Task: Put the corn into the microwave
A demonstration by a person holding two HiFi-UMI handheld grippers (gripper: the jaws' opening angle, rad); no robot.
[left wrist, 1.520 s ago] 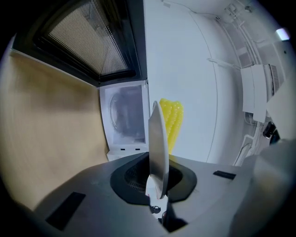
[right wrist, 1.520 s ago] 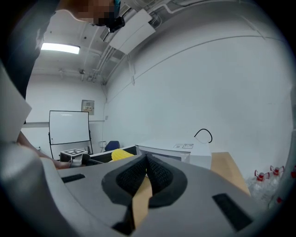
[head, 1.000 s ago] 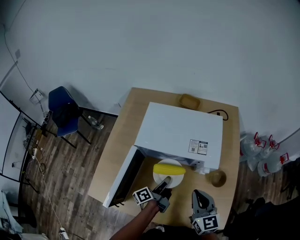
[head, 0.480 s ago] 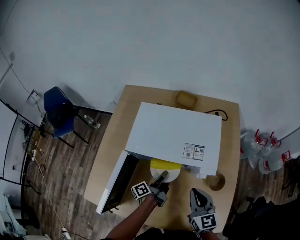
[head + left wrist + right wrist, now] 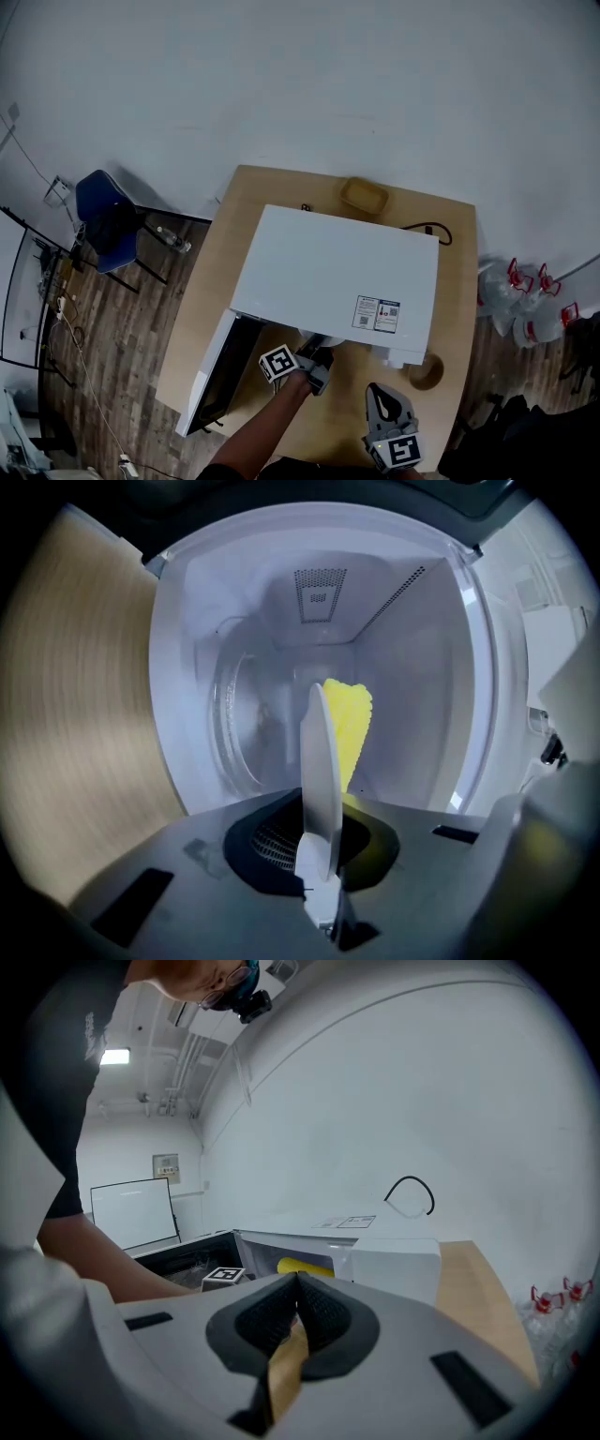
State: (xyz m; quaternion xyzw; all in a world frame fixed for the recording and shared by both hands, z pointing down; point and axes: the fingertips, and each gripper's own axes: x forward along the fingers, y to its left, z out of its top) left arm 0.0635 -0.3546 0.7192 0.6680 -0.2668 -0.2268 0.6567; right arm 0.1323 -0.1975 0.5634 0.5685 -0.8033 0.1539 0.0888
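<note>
Well, at the left the open door [image 5: 208, 377] hangs out from the microwave [image 5: 337, 267]. Beside it the left tongs [image 5: 321, 855] are clamped tight on the rim of a white plate [image 5: 319, 761], pointing level into the cavity. The corn [image 5: 349, 726] lies loose on that plate, inside the opening and above the glass turntable [image 5: 234, 728].

Only 1 edge of the plate is pinched, so it could sag or tip on the way down and the cob would roll off. A far rim catching the turntable or a side wall would jolt it the same way. Letting go before the plate sits flat would drop it.

The right tongs [image 5: 296, 1288] hang over the counter [image 5: 239, 220] in front of the microwave, closed together on nothing.

The plate carries 1 cob, and the cavity shows nothing else. The tan dish [image 5: 363, 196] behind the microwave looks empty. What the brown cup [image 5: 424, 372] at the microwave's right front corner holds cannot be told.
</note>
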